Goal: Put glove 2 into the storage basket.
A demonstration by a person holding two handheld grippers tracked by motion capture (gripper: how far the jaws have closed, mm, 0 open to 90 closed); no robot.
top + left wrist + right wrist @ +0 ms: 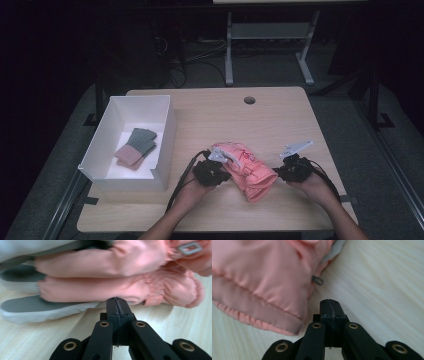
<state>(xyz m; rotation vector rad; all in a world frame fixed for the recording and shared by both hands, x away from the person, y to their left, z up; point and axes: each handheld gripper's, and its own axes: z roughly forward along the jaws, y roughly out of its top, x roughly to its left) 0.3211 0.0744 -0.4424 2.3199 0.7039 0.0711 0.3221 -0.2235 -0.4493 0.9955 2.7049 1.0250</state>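
Observation:
A pair of pink padded gloves (247, 172) lies bunched on the wooden table (280, 120), between my two grippers. My left gripper (226, 170) sits at the pile's left side. In the left gripper view its jaws (116, 301) are shut, with the tips right against the lower edge of the pink glove (100, 290) and nothing seen between them. A grey and white palm side (37, 307) shows under the pink fabric. My right gripper (278, 172) rests just right of the pile, shut (329, 302) over bare table, a little apart from the pink cuff (257, 277).
A white open box (167, 135) stands on the table's left side, with a green and pink pair of gloves (136, 147) lying inside. A round cable hole (249, 100) is near the table's far edge. Desk legs and cables stand on the floor beyond.

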